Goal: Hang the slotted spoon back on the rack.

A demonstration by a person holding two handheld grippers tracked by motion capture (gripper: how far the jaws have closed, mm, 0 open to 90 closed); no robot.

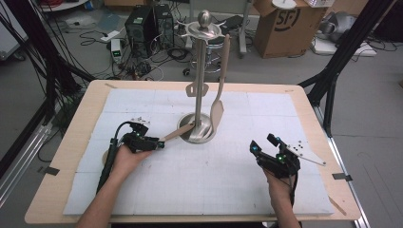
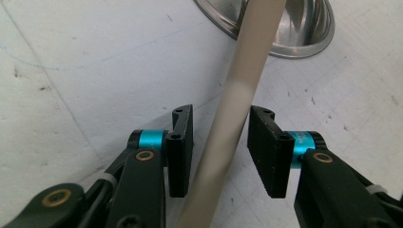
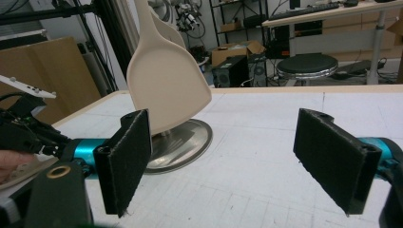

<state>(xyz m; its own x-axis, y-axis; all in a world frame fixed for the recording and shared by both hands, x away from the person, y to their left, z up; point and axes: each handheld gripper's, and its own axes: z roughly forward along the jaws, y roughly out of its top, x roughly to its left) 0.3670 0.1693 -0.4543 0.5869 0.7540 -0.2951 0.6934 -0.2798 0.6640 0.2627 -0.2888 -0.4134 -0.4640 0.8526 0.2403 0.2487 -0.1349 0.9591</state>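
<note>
White foam sheeting covers the wooden table (image 1: 71, 142), and near its middle a beige utensil handle (image 2: 233, 109) lies slanting from the round steel base of the utensil stand (image 1: 199, 71) toward the table's left edge, passing between the jaws of the left gripper (image 2: 221, 142), which stand narrow around it with a sliver of gap on each side. A beige spatula (image 1: 219, 90) hangs on the stand. I judge the grasp is under way, so next comes pinching and lifting; the right gripper (image 3: 223, 161) waits wide apart near the right edge.
</note>
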